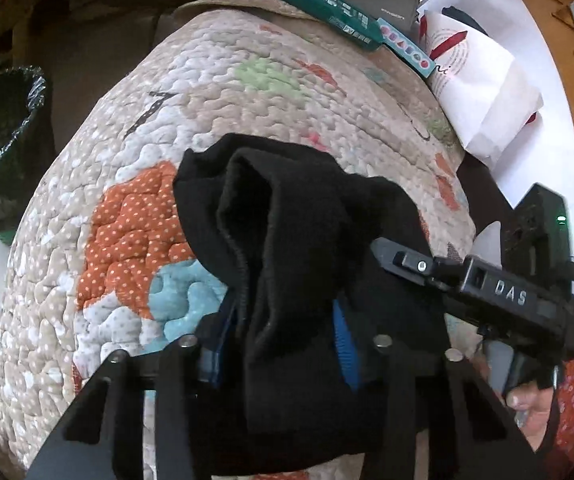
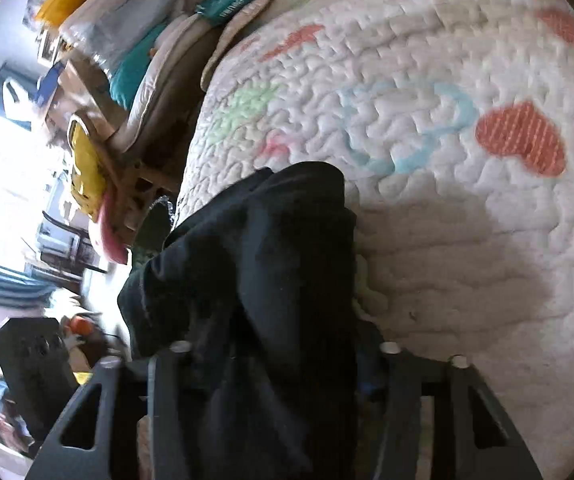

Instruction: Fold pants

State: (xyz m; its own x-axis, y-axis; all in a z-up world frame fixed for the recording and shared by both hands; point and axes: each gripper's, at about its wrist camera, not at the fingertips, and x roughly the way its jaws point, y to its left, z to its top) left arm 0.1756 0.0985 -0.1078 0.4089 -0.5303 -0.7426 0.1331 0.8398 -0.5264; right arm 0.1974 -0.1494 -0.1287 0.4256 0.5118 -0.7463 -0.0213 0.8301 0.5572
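Note:
The black pants (image 1: 287, 216) lie bunched on a quilted patchwork cover (image 1: 215, 92). My left gripper (image 1: 283, 324) is shut on a thick fold of them, and the fabric fills the gap between its blue pads (image 1: 345, 344). The right gripper (image 1: 467, 280) reaches in from the right of the left wrist view, its tip against the same bundle, held by a hand (image 1: 527, 404). In the right wrist view the pants (image 2: 279, 248) stand up in a dark heap between the fingers of my right gripper (image 2: 283, 348), which is shut on them. Its pads are mostly hidden by cloth.
A bin with a black liner (image 1: 3, 128) stands off the cover's left edge. A green package (image 1: 319, 4) and a white paper bag (image 1: 483, 92) lie at the far side. Stacked cushions and a yellow item (image 2: 87, 168) crowd the left of the right wrist view.

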